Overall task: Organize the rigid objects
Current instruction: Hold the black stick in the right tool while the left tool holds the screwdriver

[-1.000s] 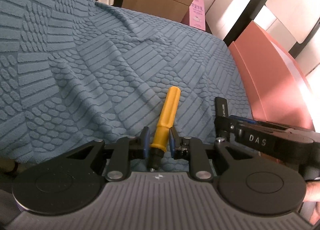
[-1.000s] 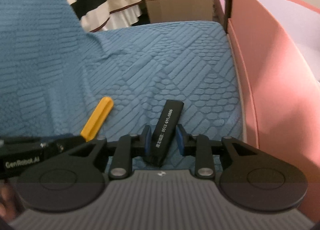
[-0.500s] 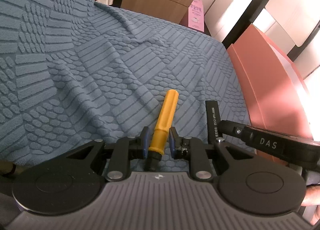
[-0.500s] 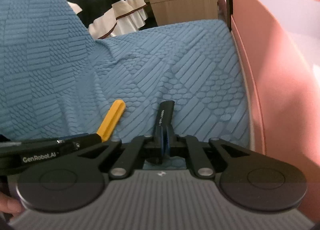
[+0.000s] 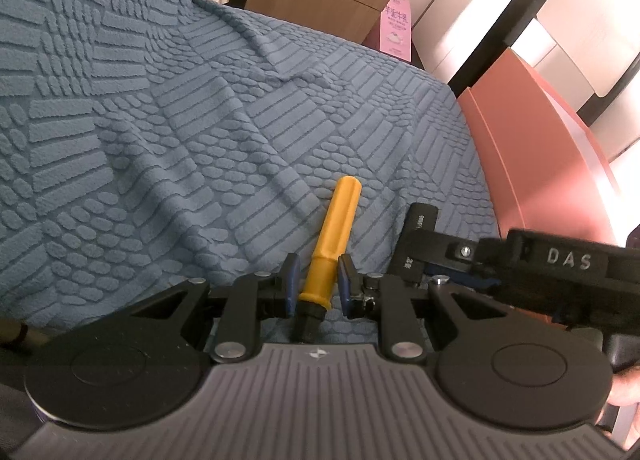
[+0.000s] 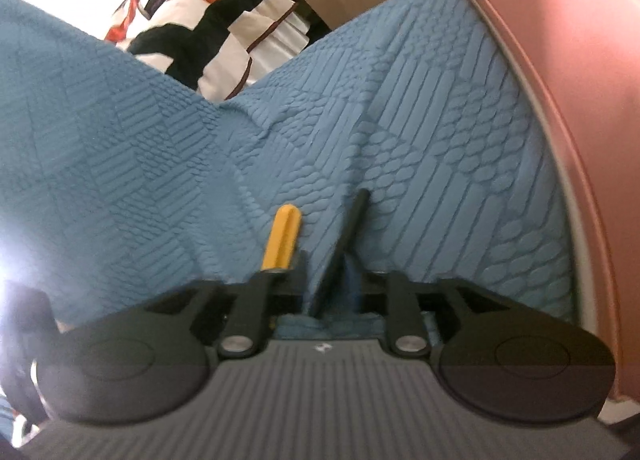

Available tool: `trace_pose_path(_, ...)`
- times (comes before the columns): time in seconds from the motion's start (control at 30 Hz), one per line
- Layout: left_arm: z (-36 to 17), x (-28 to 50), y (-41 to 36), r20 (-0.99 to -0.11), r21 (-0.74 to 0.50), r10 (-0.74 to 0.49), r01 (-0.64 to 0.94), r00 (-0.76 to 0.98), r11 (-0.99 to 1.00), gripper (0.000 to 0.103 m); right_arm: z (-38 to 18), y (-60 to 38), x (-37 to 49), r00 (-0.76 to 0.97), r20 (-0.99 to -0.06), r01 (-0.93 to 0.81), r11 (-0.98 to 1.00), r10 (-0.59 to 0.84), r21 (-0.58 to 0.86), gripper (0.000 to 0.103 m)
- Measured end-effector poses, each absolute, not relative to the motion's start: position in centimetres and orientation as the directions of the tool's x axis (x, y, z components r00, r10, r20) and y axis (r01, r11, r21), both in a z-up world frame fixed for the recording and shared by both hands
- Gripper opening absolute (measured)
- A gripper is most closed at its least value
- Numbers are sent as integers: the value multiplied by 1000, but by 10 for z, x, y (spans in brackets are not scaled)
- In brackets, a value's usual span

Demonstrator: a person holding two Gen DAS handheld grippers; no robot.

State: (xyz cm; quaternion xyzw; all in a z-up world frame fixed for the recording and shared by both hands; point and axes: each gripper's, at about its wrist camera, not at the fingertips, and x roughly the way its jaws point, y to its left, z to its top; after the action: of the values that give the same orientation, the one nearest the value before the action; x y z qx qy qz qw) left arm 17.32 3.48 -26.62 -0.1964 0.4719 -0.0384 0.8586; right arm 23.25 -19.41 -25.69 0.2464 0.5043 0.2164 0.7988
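Your left claw (image 5: 318, 287) brackets the yellow screwdriver (image 5: 334, 238), pads just off the handle, whose long axis runs straight ahead. Beside it, your right claw (image 6: 334, 276) pinches the black bar (image 6: 347, 228), the pink box (image 6: 560, 80) further right.

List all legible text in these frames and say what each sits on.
"DAS": white letters on the right gripper's body, left wrist view.
Black bar: white print, too small to read.
Pink carton: characters too blurred to read.
Right wrist view: no legible text.
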Motion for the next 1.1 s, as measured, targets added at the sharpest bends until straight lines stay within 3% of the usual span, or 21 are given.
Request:
trace_pose_path(0.23,-268,173,32,-795,-373,-258,-108,549,921,24,-259,-183,234,402,-718,-79,803,568,591,37)
trace_pose_path(0.4,-269,174,28,-797,-365,-260,-92,546,926,24,-262,-184,239,426,-733,-29,817,531,575,16)
trace_pose_path(0.83,-269,178,33,-795,-380,-270,-98,543,920,23,-241,-188,238,473,-744,-63,860,472,506,10)
trace_pose_path(1.1,-267,178,31,-794,-375,-268,-92,546,922,23,-228,-181,229,499,-774,-173,920,389,351,10)
